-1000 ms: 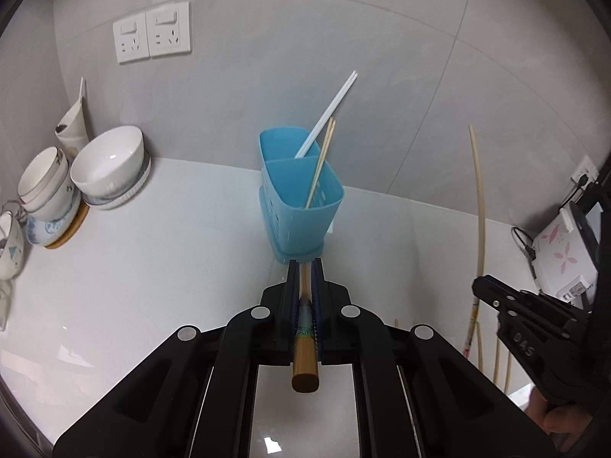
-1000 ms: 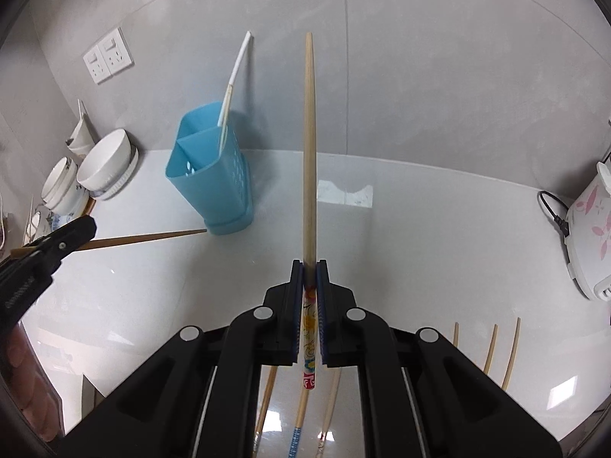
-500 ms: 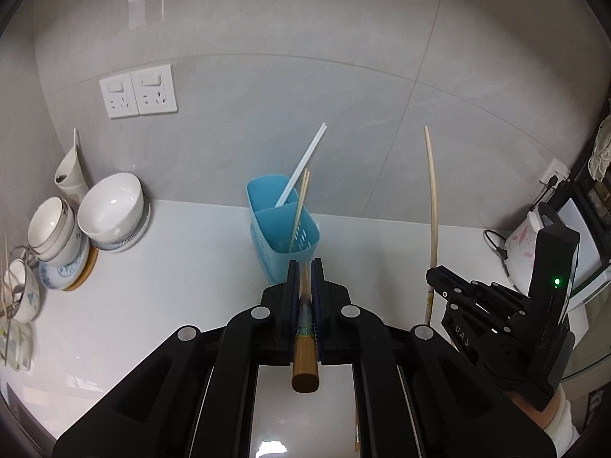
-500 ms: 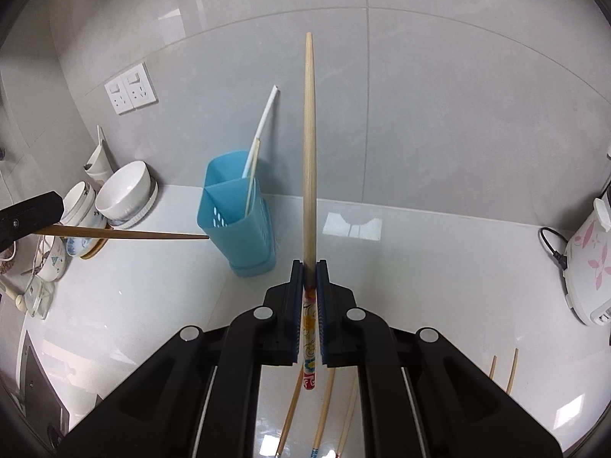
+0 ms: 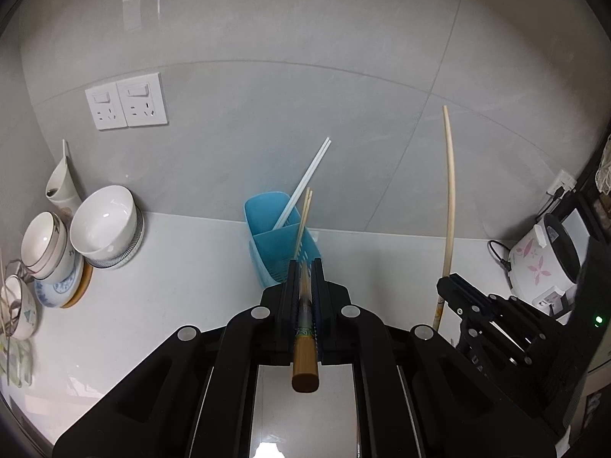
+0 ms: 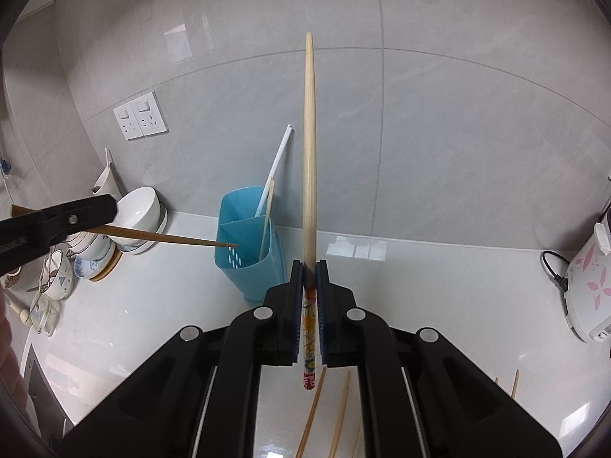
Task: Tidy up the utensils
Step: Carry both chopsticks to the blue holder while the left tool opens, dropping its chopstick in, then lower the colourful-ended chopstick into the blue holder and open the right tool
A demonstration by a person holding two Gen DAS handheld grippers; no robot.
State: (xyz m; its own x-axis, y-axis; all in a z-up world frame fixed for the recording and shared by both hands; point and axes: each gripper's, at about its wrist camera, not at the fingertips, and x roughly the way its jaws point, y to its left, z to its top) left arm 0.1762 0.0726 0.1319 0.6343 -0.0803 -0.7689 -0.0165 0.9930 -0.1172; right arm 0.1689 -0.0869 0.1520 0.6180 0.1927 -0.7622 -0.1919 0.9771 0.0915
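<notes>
Right wrist view shows the right gripper clamped near the decorated butt of a light, stiff, slippery pale chopstick pointing up ahead, while the left gripper pinches a brown chopstick by its thick end, both angled down toward the blue holder just ahead.
</notes>
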